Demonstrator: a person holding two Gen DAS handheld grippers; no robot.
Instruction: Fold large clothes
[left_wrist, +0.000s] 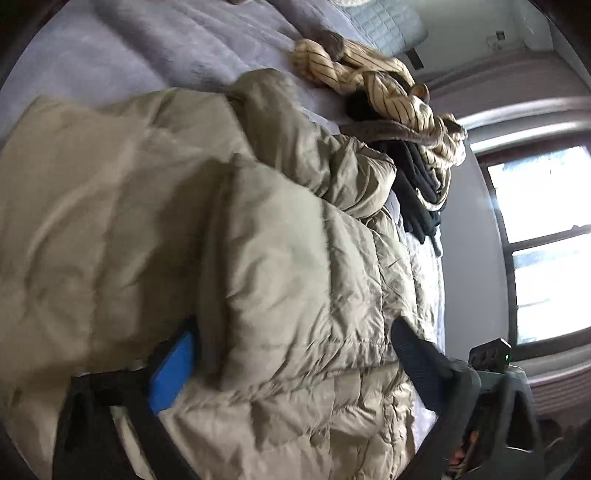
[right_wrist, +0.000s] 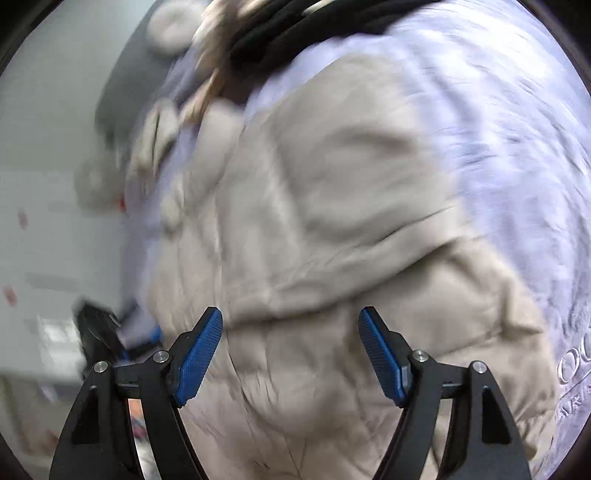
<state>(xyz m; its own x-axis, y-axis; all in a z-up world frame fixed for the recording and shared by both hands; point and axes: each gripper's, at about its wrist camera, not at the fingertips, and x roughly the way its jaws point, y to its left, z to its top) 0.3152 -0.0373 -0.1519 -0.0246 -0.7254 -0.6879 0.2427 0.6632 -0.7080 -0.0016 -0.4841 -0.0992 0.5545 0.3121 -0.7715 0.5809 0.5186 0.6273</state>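
Observation:
A large beige quilted puffer jacket (left_wrist: 280, 258) lies on a bed with a lavender cover (left_wrist: 129, 48). In the left wrist view my left gripper (left_wrist: 288, 350) has its jaws wide apart, with a thick fold of the jacket bulging between the blue left finger (left_wrist: 171, 373) and the dark right finger (left_wrist: 417, 362). In the right wrist view the jacket (right_wrist: 314, 229) fills the middle, blurred. My right gripper (right_wrist: 291, 354) is open and empty just above it, its blue pads (right_wrist: 199, 354) apart. The other gripper (right_wrist: 103, 332) shows at the jacket's left edge.
A cream striped garment (left_wrist: 373, 85) and dark clothes (left_wrist: 421, 184) lie heaped at the far side of the bed, with a quilted pillow (left_wrist: 384, 26) beyond. A window (left_wrist: 546, 236) and wall stand to the right. The lavender cover (right_wrist: 517, 129) lies right of the jacket.

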